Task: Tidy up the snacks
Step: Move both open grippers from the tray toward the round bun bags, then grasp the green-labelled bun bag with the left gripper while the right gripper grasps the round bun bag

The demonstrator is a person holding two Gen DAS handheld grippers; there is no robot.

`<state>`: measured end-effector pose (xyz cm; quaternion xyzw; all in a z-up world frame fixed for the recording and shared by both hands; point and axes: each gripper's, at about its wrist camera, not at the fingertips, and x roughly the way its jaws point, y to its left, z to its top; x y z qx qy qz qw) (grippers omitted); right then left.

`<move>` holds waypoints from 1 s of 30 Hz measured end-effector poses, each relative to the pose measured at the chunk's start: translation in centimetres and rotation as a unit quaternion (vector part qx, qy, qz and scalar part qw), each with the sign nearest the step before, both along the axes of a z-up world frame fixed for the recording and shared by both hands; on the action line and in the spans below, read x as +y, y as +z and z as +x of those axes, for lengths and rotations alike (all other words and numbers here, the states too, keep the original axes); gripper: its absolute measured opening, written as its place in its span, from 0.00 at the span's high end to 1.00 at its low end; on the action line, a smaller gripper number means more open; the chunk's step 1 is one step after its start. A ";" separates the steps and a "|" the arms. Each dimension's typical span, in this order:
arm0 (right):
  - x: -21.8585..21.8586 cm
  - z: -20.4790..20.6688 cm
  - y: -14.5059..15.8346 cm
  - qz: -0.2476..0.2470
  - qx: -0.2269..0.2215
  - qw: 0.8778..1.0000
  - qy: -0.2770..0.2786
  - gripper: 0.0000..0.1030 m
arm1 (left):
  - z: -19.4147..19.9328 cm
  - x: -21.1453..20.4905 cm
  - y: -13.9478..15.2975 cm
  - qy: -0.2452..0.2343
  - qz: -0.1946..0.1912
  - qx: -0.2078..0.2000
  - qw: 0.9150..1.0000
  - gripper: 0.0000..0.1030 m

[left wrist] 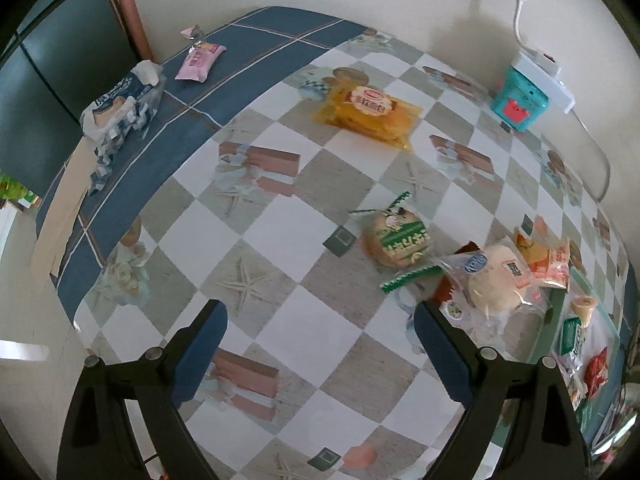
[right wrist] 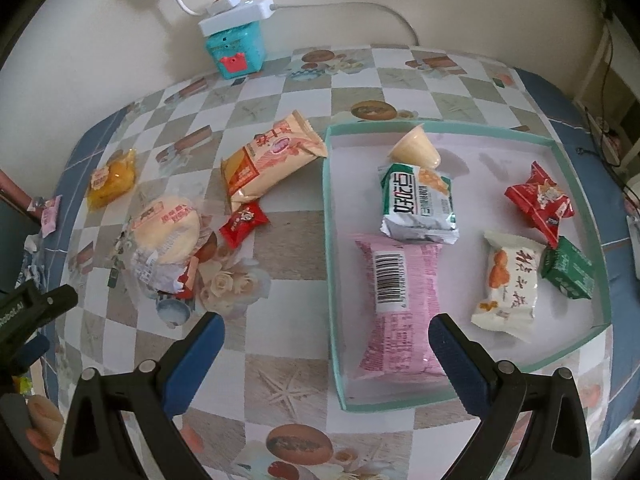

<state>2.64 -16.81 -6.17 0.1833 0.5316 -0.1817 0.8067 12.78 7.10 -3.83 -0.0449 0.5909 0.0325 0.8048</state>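
- Left gripper (left wrist: pixel 320 344): jaws spread wide and empty, held above the checkered tablecloth (left wrist: pixel 280 216); nothing lies between its blue pads (left wrist: pixel 200 356).
- Green-labelled round cake (left wrist: pixel 400 242): on the cloth ahead of the left gripper and a little to its right, apart from both fingers.
- Yellow packet (left wrist: pixel 370 114): farther ahead of the left gripper, well apart from it, toward the wall.
- Pale round bun (left wrist: pixel 500 276) in clear wrap: just beyond the tip of the left gripper's right-hand finger, beside an orange packet (left wrist: pixel 548 260).
- Pink packet (left wrist: pixel 200 60) and a torn blue-and-white bag (left wrist: pixel 120 108): on the blue border of the cloth, far left.
- Right gripper (right wrist: pixel 326 350): jaws likewise spread and empty, straddling the near left wall of the teal tray (right wrist: pixel 330 240).
- Pink barcode packet (right wrist: pixel 400 304): inside the tray, lying lengthwise between the right gripper's fingertips, nearer its right-hand finger; contact cannot be judged.
- Also in the tray: green-and-white packet (right wrist: pixel 420 204), cream cup (right wrist: pixel 416 150) on its side, white packet (right wrist: pixel 506 284), red packet (right wrist: pixel 540 200), small green packet (right wrist: pixel 568 270).
- Outside the tray, left of it: large orange-and-cream packet (right wrist: pixel 272 156), small red candy (right wrist: pixel 242 222), wrapped round bun (right wrist: pixel 166 232).
- Teal box (right wrist: pixel 236 50) with a white power strip (right wrist: pixel 236 12) on top: at the wall.
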 end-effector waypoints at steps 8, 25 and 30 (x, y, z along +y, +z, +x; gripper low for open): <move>0.7 1.5 0.3 -0.010 -0.014 1.000 0.008 0.00 | 0.6 0.3 -0.2 0.003 -0.012 0.004 1.000 0.08; 1.8 5.7 1.5 0.011 -0.072 0.997 0.020 0.00 | 4.3 0.1 -2.0 0.032 -0.040 0.028 0.998 0.08; 3.0 7.1 1.1 0.018 -0.077 0.996 0.041 0.00 | 5.3 0.6 -3.1 0.053 -0.050 0.044 0.996 0.08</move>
